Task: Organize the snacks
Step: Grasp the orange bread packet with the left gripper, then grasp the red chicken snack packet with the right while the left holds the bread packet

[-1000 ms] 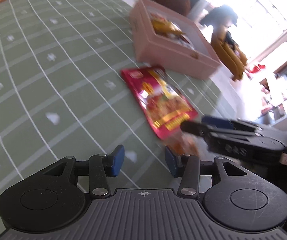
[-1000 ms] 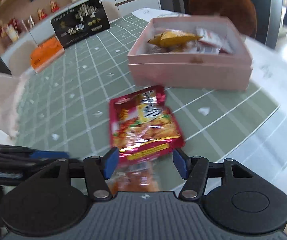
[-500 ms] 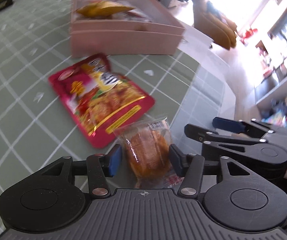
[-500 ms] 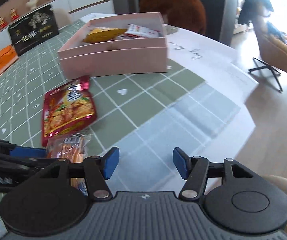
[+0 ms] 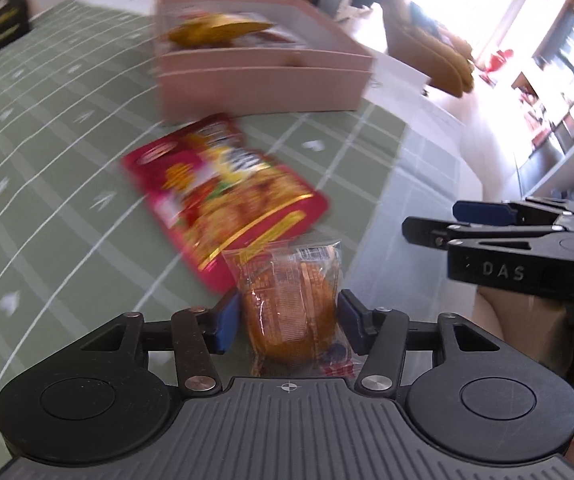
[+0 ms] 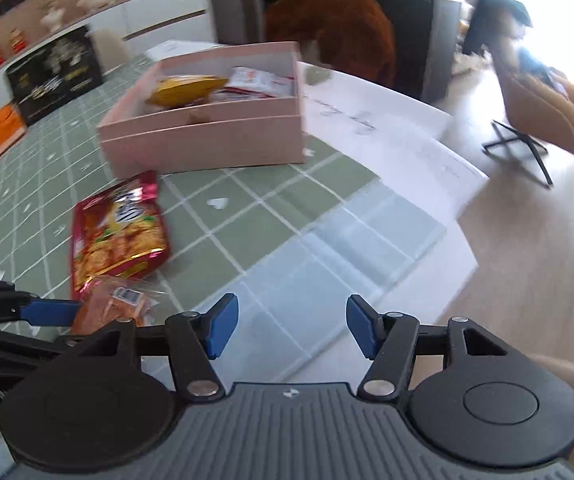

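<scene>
I have the left gripper [image 5: 289, 322] lined up on the small orange snack packet [image 5: 291, 300], which lies on the counter [image 5: 47, 152] near its front edge. My left jaws have just been opening and then eased in a little; they stand spread with the packet between them, and I see a sliver of gap at each side, so I judge nothing is pinched yet. The right gripper [image 6: 292, 326] hangs off to the side over bare counter, jaws spread and empty.

Progress looks like roughly midway or a bit past. The pink box [image 6: 207, 148] at the back already holds some snacks: a yellow packet [image 6: 185, 88] and a white-and-red one [image 6: 255, 80] show above its wall. Two things are left outside: the orange packet at my left jaws and the red snack bag [image 6: 117, 232] flat on the counter, between that packet and the box, its near end touching or slightly under the packet. What remains, as I read it, is to close on the orange packet, carry it to the box, then do the same with the red bag.
</scene>
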`<state>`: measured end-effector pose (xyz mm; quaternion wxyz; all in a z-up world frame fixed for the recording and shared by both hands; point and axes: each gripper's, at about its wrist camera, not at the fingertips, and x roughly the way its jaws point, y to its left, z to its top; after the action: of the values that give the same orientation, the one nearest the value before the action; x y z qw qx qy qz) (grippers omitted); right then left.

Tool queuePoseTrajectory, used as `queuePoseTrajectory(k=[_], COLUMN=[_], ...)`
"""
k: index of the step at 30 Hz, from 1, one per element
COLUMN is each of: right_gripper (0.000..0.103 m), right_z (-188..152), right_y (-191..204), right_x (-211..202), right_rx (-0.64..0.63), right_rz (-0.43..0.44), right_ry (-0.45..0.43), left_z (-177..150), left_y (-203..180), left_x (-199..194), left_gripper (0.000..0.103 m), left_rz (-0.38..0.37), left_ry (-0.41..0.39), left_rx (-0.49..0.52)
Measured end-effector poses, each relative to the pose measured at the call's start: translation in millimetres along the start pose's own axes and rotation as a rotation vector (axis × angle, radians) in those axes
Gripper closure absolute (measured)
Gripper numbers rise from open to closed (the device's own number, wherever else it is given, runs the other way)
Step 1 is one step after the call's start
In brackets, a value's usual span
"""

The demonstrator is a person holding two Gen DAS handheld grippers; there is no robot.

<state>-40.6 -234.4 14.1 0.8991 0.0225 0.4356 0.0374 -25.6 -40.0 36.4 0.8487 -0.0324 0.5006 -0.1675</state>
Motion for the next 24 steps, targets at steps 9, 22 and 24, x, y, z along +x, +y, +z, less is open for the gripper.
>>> queuePoseTrajectory(k=[9,22,24], right_gripper=[0.038,0.008,0.008], right_z=[34,66,63], right_y=[62,117,128], right_x=[15,82,84], right_rx=[-0.151,-0.134,-0.203], right_rz=[0.2,0.238,0.193], right_ry=[0.011,0.057,0.044], left_z=[-14,-16,-16], left_y=[98,109,109], left_x=[-45,-43,-43], left_gripper=[0.049,0.048,0.048], left_rz=[0.164,0.145,0.146], left_ry=[-0.085,-0.092,-0.093], left_rx=[-0.302,-0.315,-0.311])
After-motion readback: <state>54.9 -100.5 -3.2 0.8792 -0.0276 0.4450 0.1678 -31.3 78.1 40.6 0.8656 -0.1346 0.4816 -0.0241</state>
